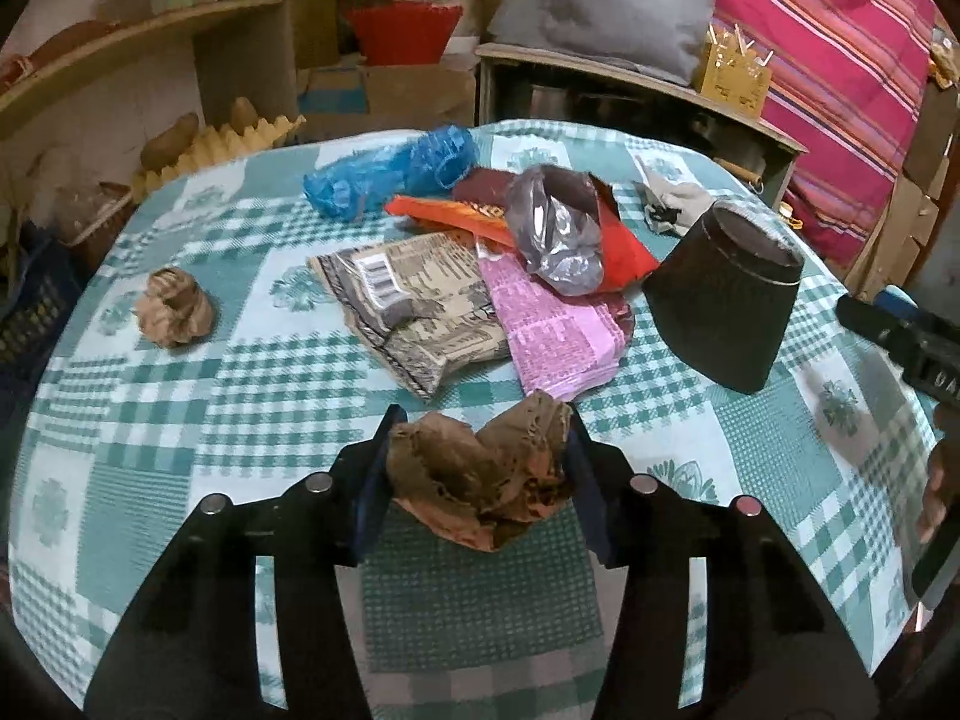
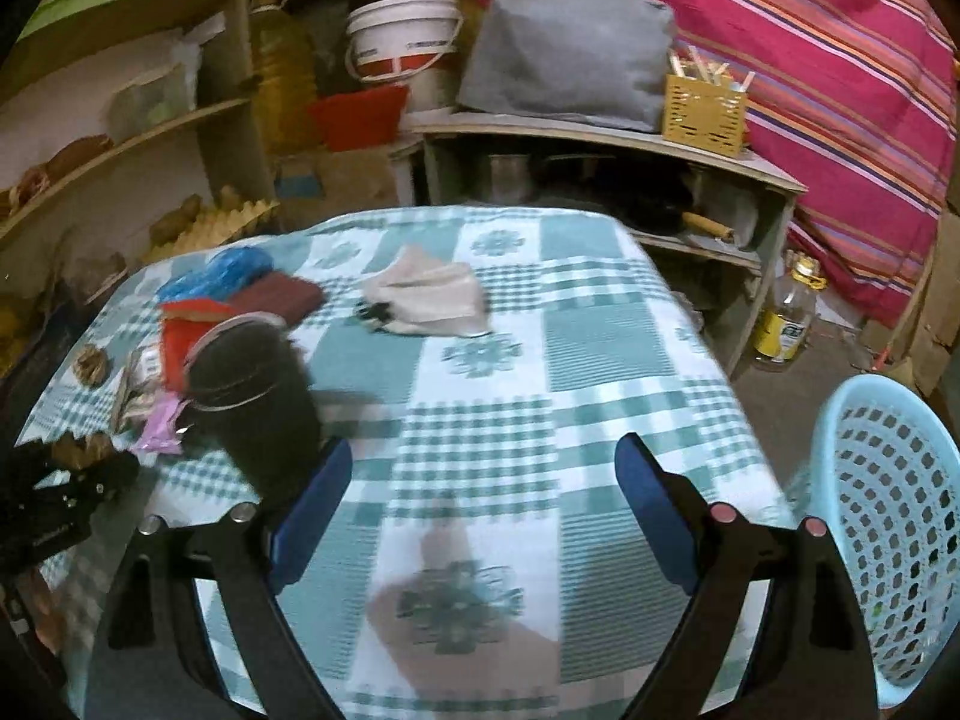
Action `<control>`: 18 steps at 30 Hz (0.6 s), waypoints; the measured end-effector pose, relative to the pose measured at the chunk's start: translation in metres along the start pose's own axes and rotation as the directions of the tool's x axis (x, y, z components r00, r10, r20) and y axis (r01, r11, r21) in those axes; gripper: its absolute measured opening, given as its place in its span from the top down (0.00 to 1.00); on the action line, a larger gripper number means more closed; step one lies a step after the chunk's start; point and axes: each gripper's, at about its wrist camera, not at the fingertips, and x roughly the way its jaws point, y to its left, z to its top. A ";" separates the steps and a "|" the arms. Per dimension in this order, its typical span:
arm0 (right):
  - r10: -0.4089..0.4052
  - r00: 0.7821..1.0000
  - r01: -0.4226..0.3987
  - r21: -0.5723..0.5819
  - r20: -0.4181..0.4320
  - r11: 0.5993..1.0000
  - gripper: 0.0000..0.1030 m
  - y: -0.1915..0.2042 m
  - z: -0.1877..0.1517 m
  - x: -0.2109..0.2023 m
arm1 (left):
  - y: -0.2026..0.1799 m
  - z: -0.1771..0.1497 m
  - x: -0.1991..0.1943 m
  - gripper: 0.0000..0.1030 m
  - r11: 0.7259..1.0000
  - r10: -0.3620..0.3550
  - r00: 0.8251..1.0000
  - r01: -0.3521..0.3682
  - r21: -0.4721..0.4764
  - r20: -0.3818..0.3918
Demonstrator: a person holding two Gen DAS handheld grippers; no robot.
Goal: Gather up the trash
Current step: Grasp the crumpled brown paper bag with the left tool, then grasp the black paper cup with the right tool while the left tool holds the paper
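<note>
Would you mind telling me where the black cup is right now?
In the left wrist view the black cup stands upside down on the right of the table, beside the pink leaflet and red wrapper.

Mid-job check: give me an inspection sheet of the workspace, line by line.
Surface: table under a teal checked cloth.
Job's things: brown wad between the left claw pads; second wad; blue bag; grey bag; wrappers; pink sheet; black cup, upside down; white paper.
Clutter: nothing seen beyond the trash.
Grippers: left claw shut on the brown wad; right claw open, nothing in it.
Cables: nothing seen.
Surroundings: blue basket at the table's right edge; shelves; white bucket; striped cloth.
</note>
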 end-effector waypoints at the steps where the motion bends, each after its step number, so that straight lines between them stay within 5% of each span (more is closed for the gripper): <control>1: 0.010 1.000 -0.010 -0.005 -0.003 1.000 0.15 0.003 0.000 0.001 | 0.002 0.001 -0.004 0.51 1.000 0.002 1.000 -0.002 -0.003 0.010; 9: 0.113 0.993 -0.114 -0.065 -0.030 0.991 0.15 0.048 -0.003 0.010 | 0.029 0.010 -0.026 0.51 0.995 0.079 0.990 -0.071 -0.068 0.120; 18: 0.108 0.994 -0.110 -0.075 -0.031 0.991 0.14 0.073 0.010 0.033 | 0.054 0.018 -0.024 0.51 0.987 0.128 0.979 -0.110 -0.115 0.161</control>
